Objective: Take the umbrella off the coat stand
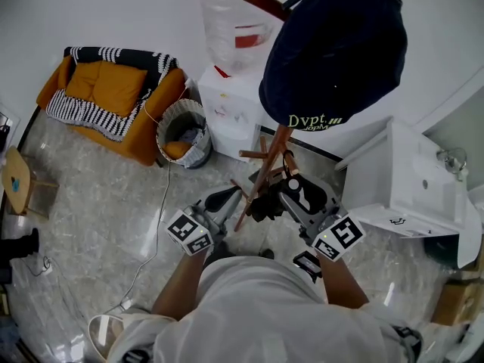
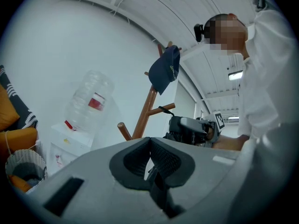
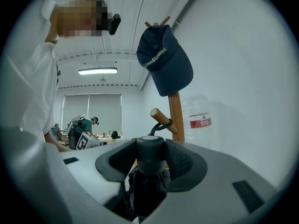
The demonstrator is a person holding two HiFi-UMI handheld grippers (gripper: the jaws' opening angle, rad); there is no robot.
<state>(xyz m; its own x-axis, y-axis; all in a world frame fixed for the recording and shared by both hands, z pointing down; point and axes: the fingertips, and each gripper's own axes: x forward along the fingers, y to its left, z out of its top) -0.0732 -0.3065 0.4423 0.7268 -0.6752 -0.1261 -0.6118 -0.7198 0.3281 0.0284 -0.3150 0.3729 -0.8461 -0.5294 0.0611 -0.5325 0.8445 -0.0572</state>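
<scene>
The right gripper [image 3: 150, 149] is clamped on the handle of the folded umbrella [image 3: 145, 190], which hangs just beside the stand [image 3: 176, 118]. Its strap [image 3: 155, 129] is looped around a peg [image 3: 161, 117]. So I judge that the grip is made, and what is left is to slide the loop off the peg end. The left gripper [image 2: 150, 146] has its jaws together, with nothing in them. The right jaws hide the umbrella's lower part, and the head view shows it only as a dark mass.
</scene>
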